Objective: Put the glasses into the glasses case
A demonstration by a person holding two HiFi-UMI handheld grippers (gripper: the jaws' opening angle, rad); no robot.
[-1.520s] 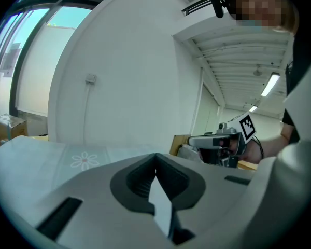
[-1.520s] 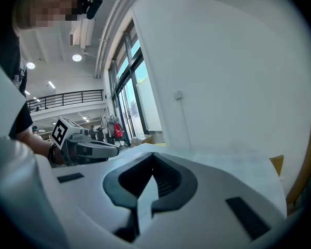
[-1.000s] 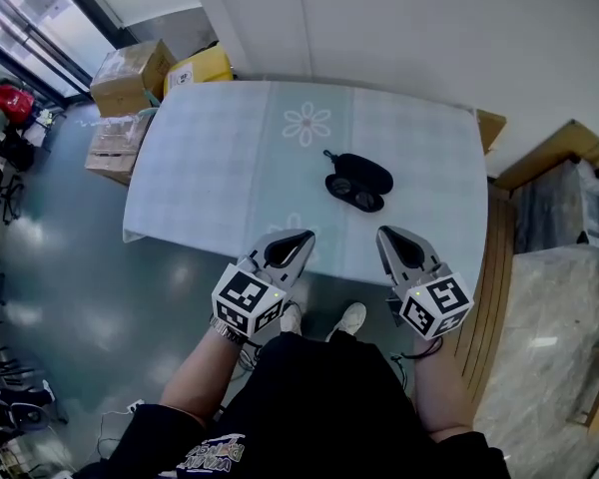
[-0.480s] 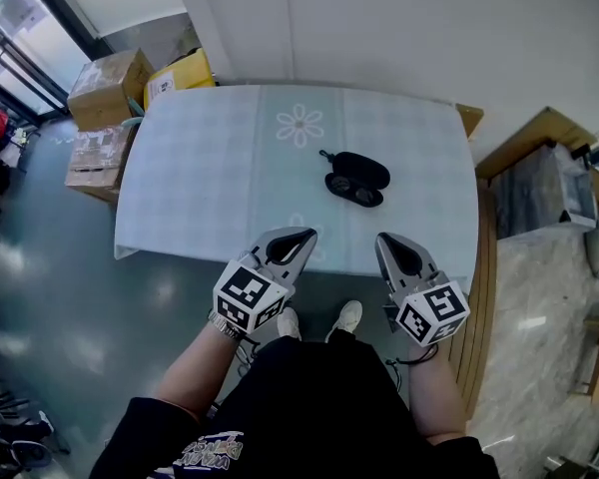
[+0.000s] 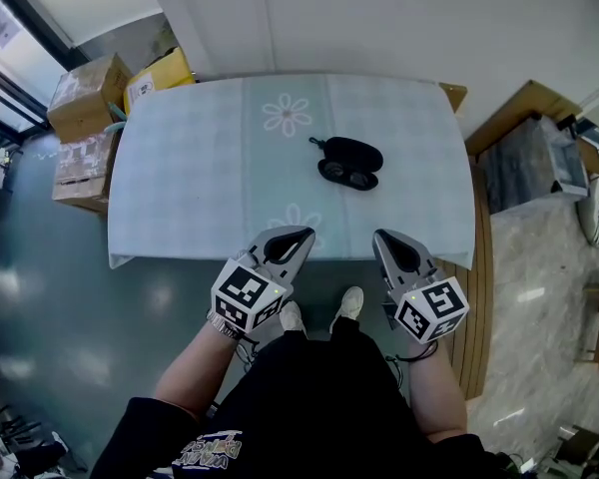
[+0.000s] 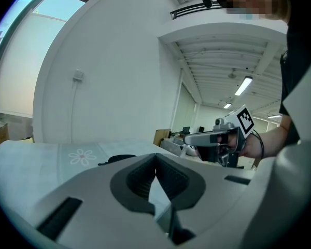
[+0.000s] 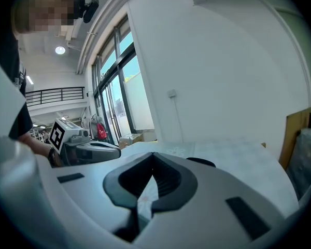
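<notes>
1. The left gripper point(image 5: 301, 236) has its jaws pressed together with nothing between them. It hangs over the near edge of the table.
2. The right gripper point(image 5: 379, 239), near it, is likewise closed and empty.
3. Both point across the table point(image 5: 180, 168), which wears a pale checked cloth with flower prints.
4. The black glasses case point(image 5: 357, 152) lies right of the table's middle, well apart from both grippers. The dark glasses point(image 5: 341, 176) lie on the cloth against its near side.
5. Cardboard boxes point(image 5: 85, 86) stand on the floor by the far left corner.
</notes>
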